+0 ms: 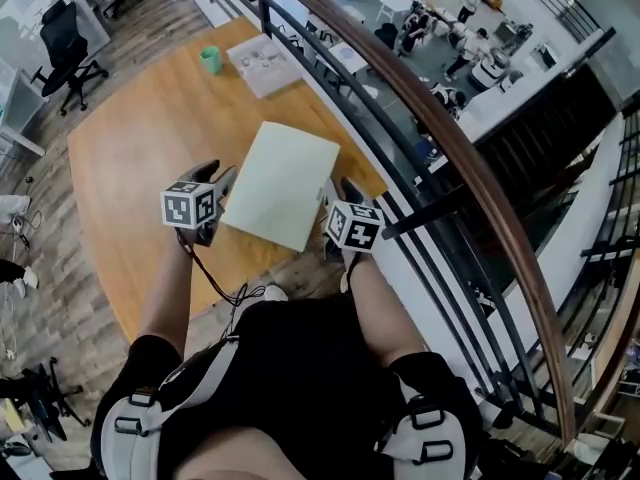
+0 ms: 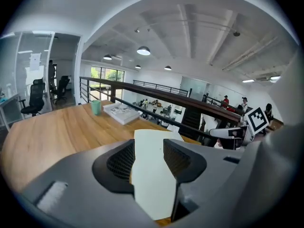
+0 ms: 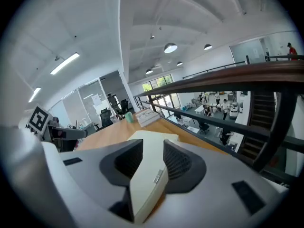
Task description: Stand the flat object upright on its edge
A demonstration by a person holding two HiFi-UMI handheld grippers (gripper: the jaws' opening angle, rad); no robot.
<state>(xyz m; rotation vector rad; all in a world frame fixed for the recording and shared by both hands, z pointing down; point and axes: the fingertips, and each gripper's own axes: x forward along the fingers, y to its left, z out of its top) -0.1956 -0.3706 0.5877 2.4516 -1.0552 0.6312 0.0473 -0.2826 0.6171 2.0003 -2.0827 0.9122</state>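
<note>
No writing can be read. The left cube and right cube bear only black-and-white square patterns. A small tag on the flat object, toward 6 o'clock, and a sheet on glass at 9 o'clock are illegible.

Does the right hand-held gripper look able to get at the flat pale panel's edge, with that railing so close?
Likely yes. The right hand-held gripper has its jaws open astride the flat pale panel's near right edge, and the railing stands beside it, not between.
</note>
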